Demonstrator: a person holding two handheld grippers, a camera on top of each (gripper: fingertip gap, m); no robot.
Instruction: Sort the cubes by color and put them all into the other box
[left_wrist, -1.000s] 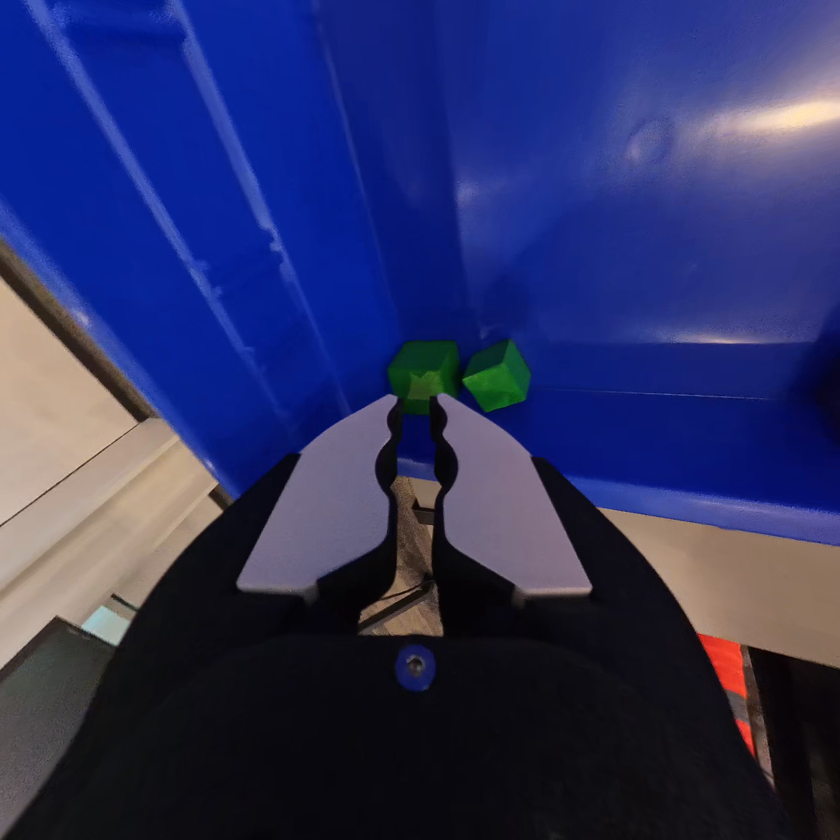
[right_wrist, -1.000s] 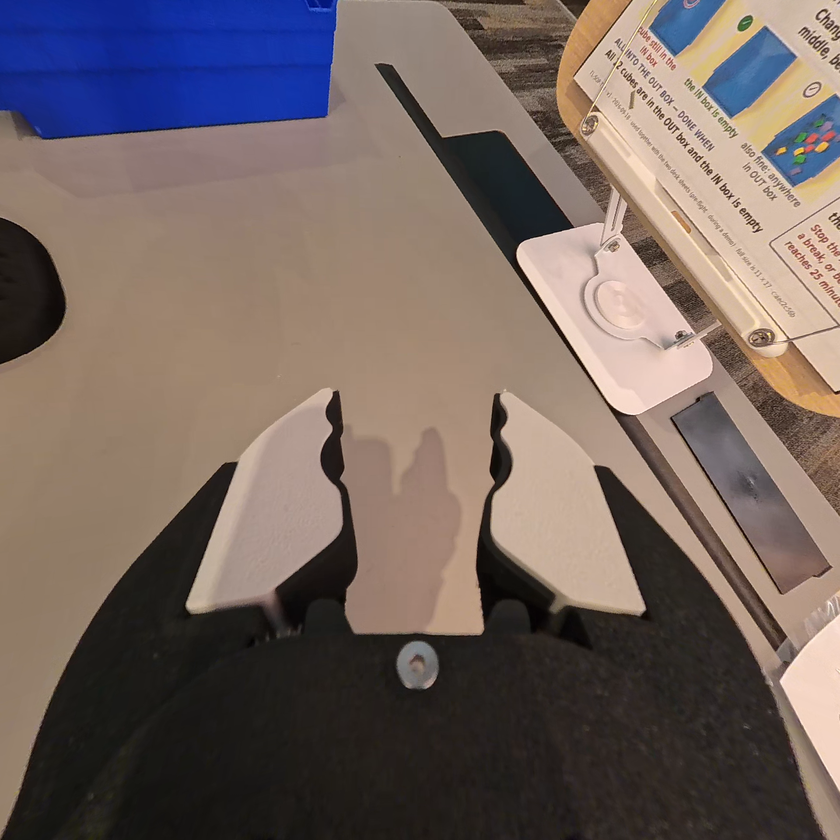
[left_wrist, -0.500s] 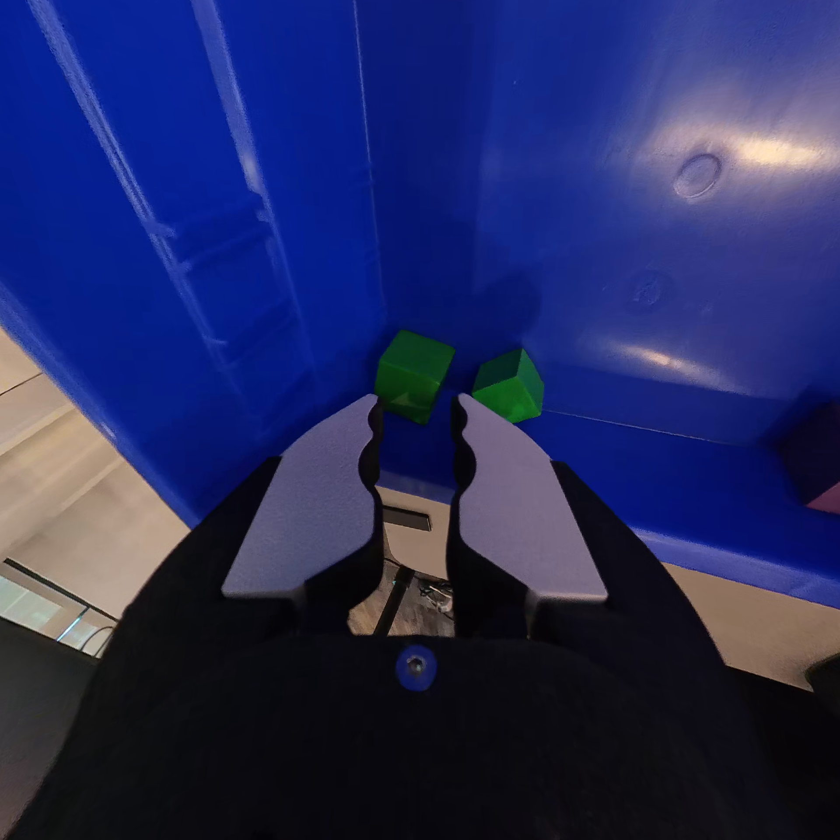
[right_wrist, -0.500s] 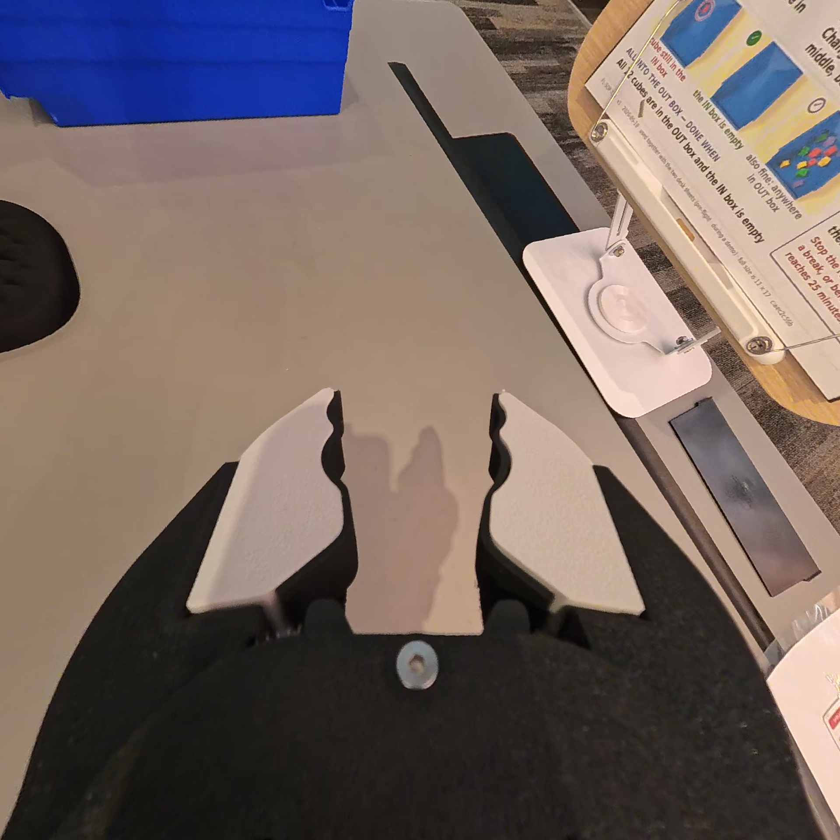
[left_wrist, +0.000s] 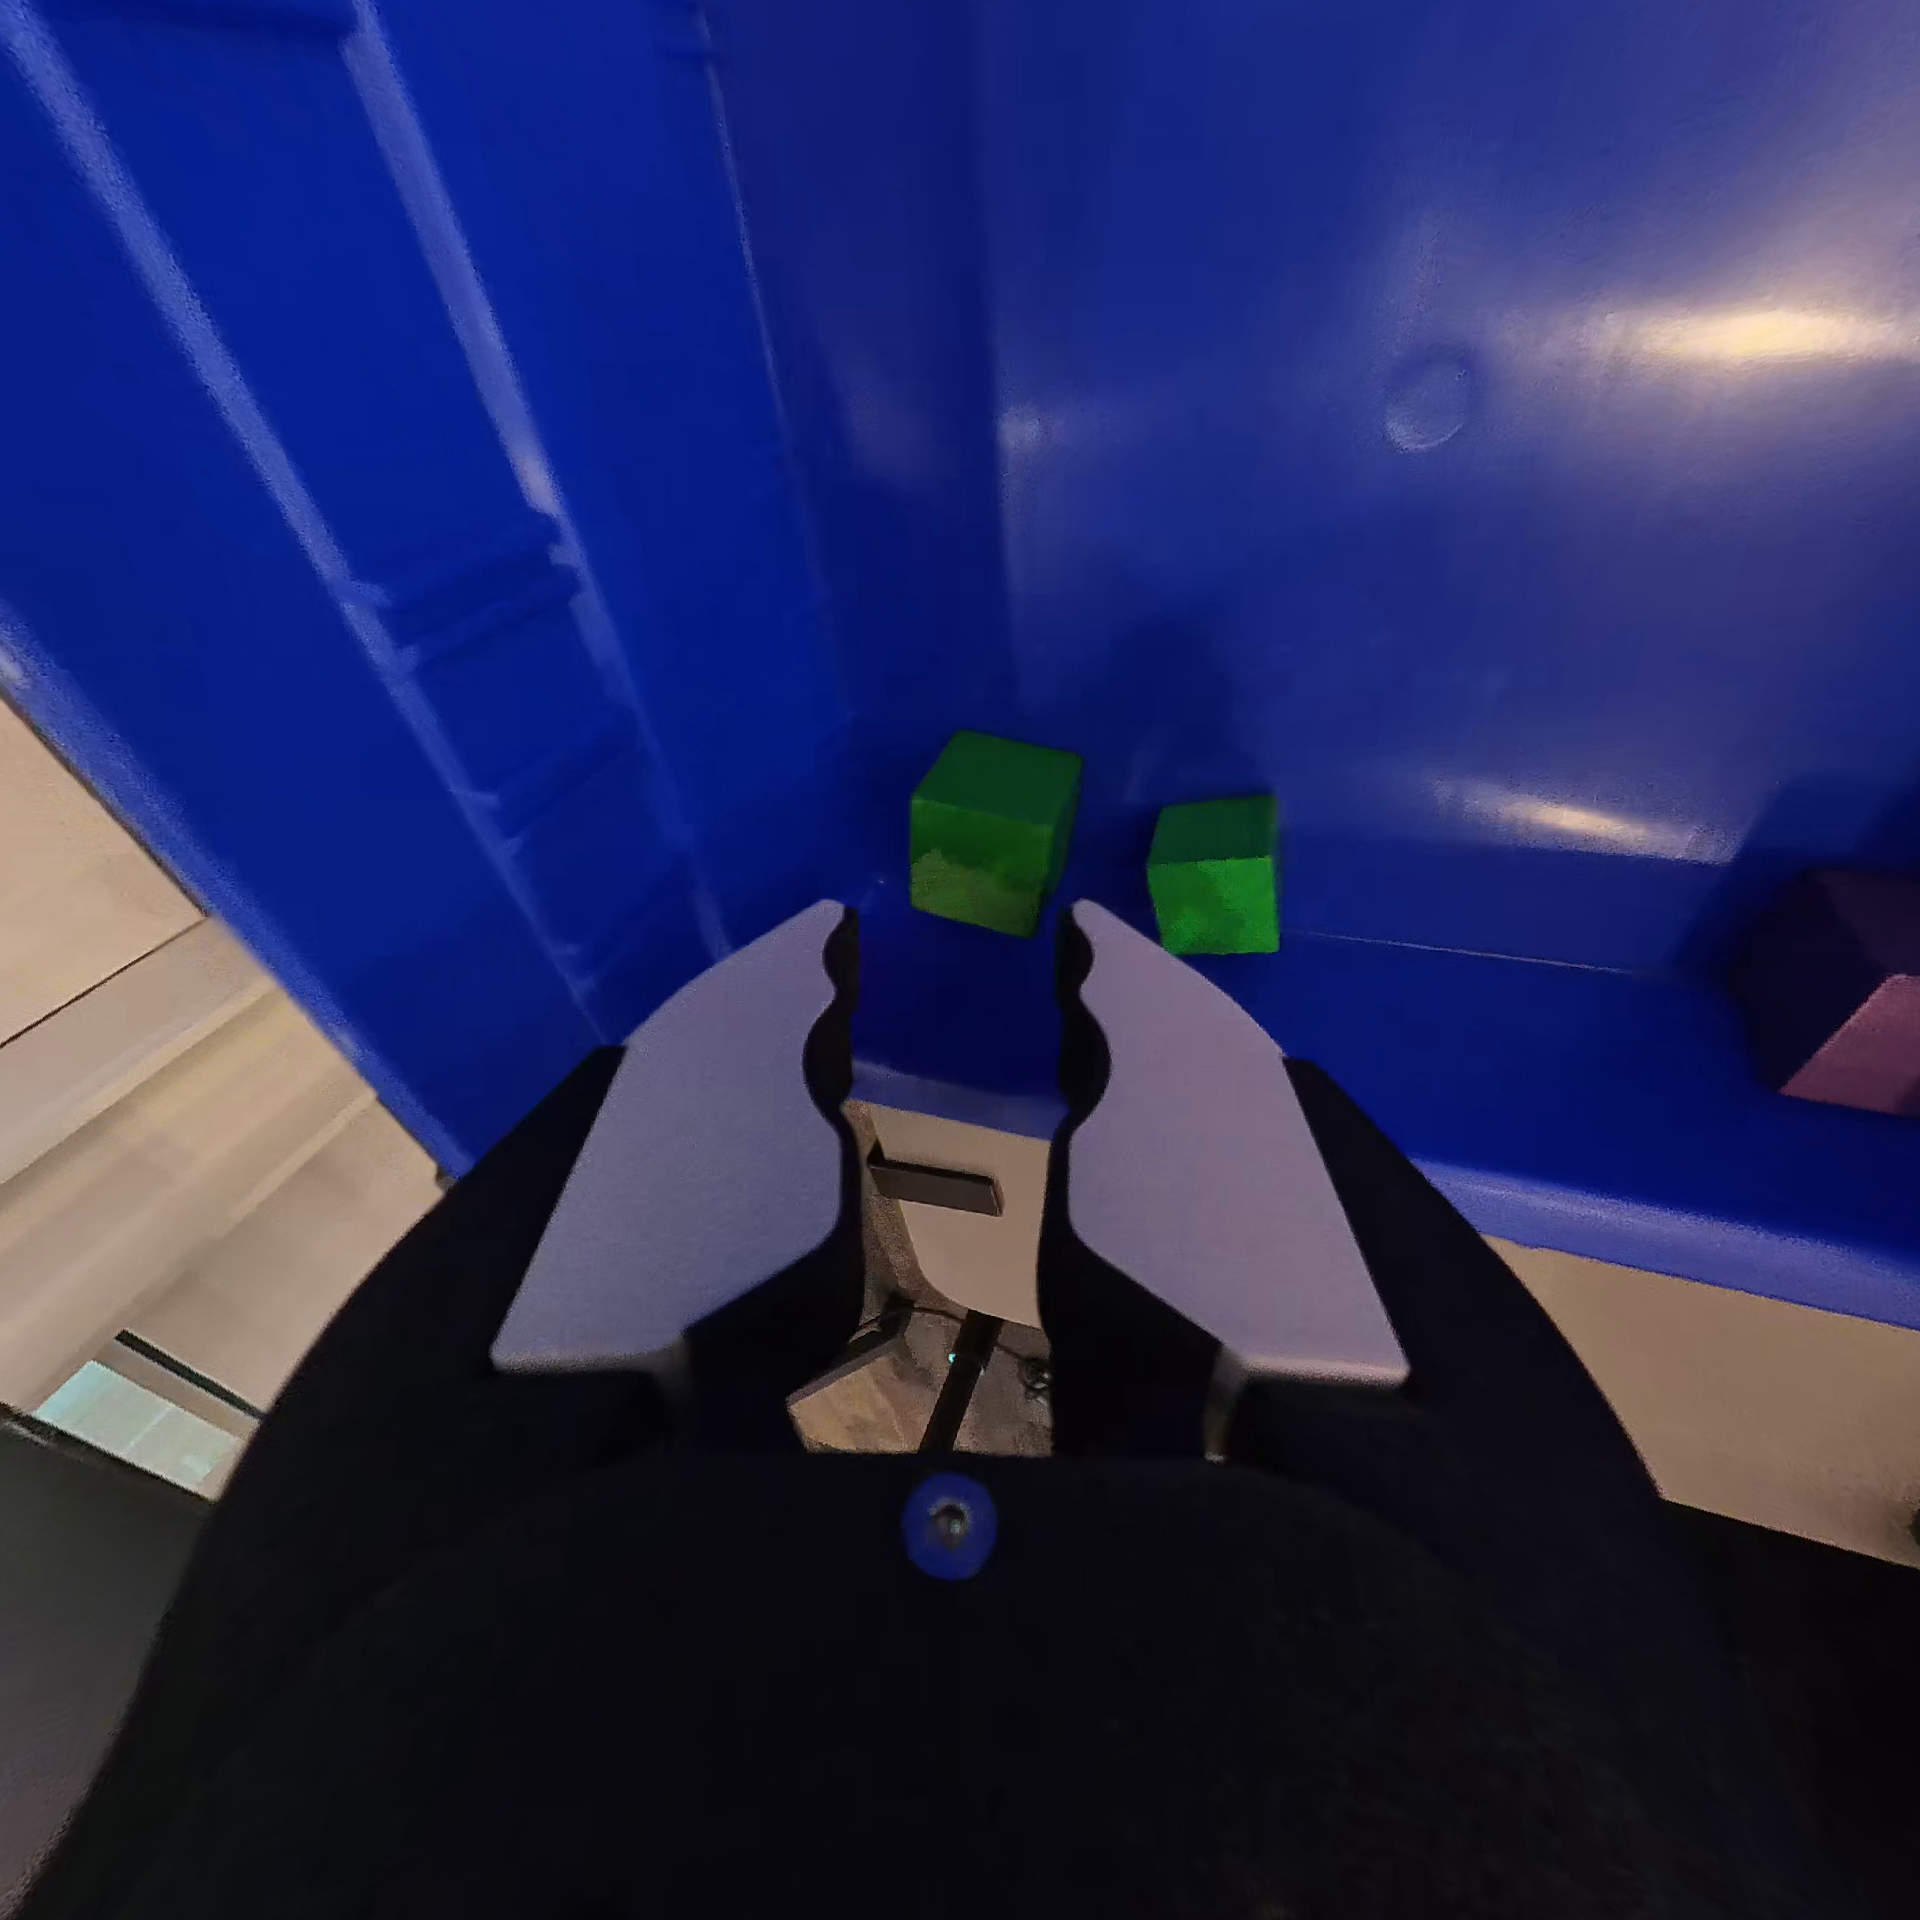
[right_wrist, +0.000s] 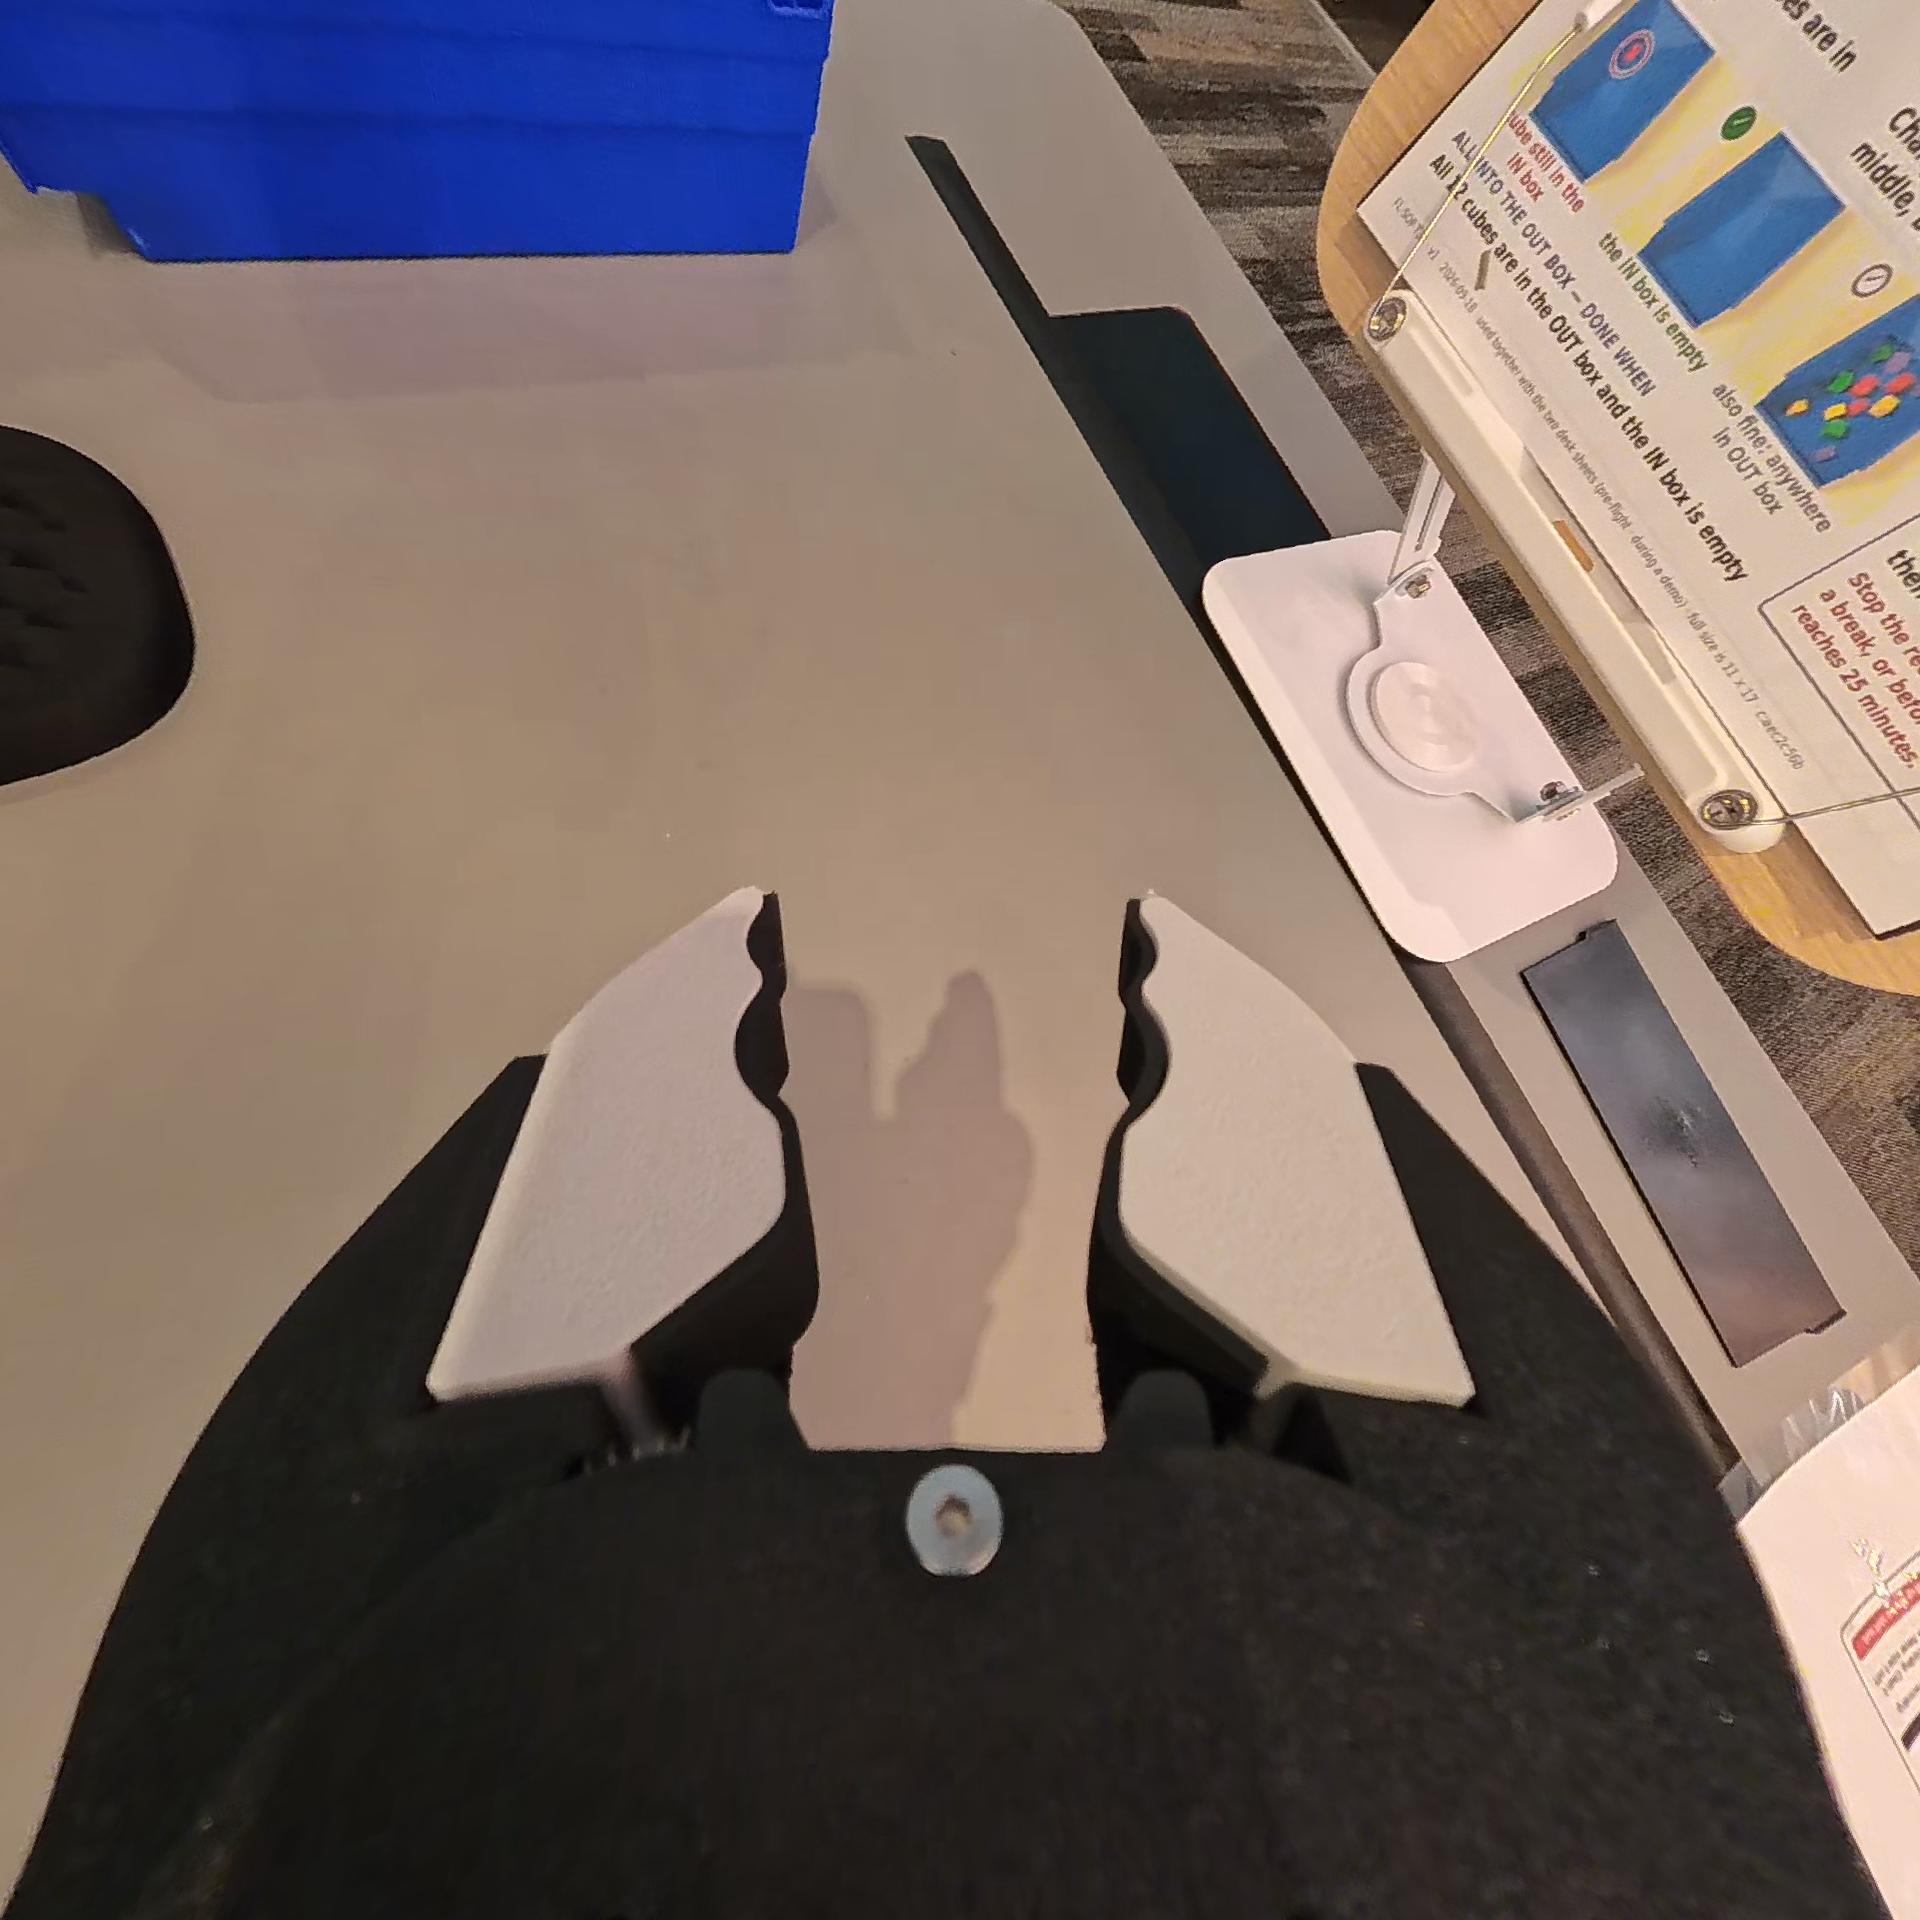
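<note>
Cubes first: two green ones sit in the corner of the blue box (left_wrist: 1351, 520), right ahead of your left gripper (left_wrist: 956, 920). Left green cube (left_wrist: 987, 831) is just beyond the tips, lined up w/ the gap between the fingers, a bit toward the left finger's side. It's not between the fingers; blue shows between the tips and its near face. Right green cube (left_wrist: 1214, 878) lies just beside the first, apart from it by a narrow strip of blue, and sits beyond the tip of your right-hand finger (left_wrist: 1195, 1143). A purple cube (left_wrist: 1839, 997) is farther right along the same wall, well apart from the greens, partly cut by the frame edge.

Left gripper fingers are apart, nothing in them. The gap looks about as wide as the left green cube. Fingers reach over the box's near rim; below it you see pale tabletop and floor.

Your right gripper (right_wrist: 951, 899) is also spread wide, empty, over bare gray table (right_wrist: 520, 623). No cube near it. Another blue box (right_wrist: 416, 125) stands at the far left of that view, well apart from the tips. To the right: a white stand base (right_wrist: 1403, 748) holding an instruction sheet (right_wrist: 1662, 312), off the table edge. A black rounded object (right_wrist: 73, 613) shows at the left edge; can't tell what it is.
</note>
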